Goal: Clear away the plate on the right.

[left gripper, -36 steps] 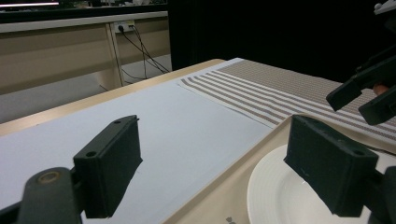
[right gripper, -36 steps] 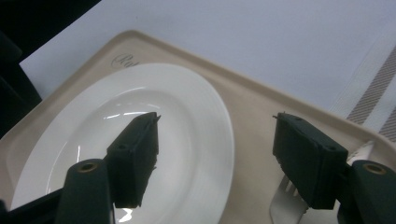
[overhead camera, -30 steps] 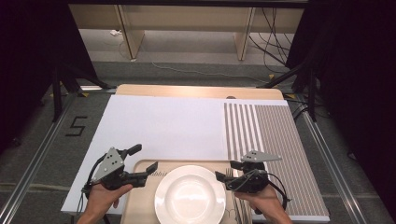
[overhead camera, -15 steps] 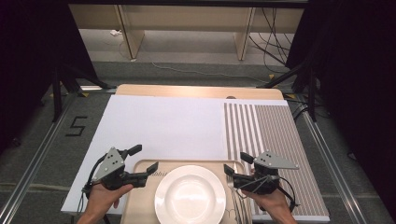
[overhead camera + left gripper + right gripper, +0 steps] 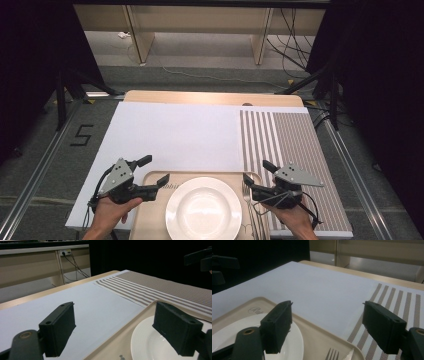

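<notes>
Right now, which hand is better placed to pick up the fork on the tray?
Right. The right gripper hangs open just above the fork, which lies on the tray right of the plate. The left gripper is across the plate.

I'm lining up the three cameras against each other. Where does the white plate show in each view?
High view: the white plate sits bottom centre on the beige tray, between the two grippers.
Left gripper view: bottom right, partly behind the right-hand jaw.
Right gripper view: bottom left, behind the left-hand jaw.
Shared landmark: the striped mat, top right in the left gripper view and at right in the right gripper view.
</notes>
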`<state>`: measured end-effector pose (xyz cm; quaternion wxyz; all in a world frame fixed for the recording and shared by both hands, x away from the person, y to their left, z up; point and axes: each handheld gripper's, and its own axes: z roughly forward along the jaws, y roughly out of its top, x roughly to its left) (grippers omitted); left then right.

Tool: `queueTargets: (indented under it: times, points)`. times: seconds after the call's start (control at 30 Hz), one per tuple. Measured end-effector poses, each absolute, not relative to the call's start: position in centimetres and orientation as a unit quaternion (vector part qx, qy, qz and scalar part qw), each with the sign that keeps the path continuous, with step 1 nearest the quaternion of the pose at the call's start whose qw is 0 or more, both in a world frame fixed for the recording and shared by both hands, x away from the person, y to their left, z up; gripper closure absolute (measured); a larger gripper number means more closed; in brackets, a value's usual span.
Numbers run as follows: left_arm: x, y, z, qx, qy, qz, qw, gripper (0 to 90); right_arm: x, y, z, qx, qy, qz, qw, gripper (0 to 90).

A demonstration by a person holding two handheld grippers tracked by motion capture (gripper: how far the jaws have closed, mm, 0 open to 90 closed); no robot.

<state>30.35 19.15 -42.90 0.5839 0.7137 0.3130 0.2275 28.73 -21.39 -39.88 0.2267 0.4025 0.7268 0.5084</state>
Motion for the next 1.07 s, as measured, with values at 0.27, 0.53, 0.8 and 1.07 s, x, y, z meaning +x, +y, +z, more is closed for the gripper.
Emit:
queueTargets:
  times: [0.27, 0.53, 0.8, 1.07]
  points:
    - [30.41, 19.17, -42.93, 0.710, 0.312, 0.227, 0.589, 17.0, 28.78, -21.76, -39.72, 0.406, 0.715, 0.517, 0.239, 21.2]
    - [30.40, 19.19, -42.90, 0.712, 0.314, 0.229, 0.585, 17.0, 28.92, -21.76, -39.87, 0.408, 0.717, 0.515, 0.234, 21.0]
    - [30.39, 19.18, -42.90, 0.712, 0.314, 0.229, 0.585, 17.0, 28.93, -21.79, -39.87, 0.411, 0.714, 0.516, 0.236, 21.0]
    - [30.41, 19.19, -42.90, 0.712, 0.314, 0.229, 0.585, 17.0, 28.92, -21.78, -39.88, 0.414, 0.712, 0.515, 0.238, 20.6]
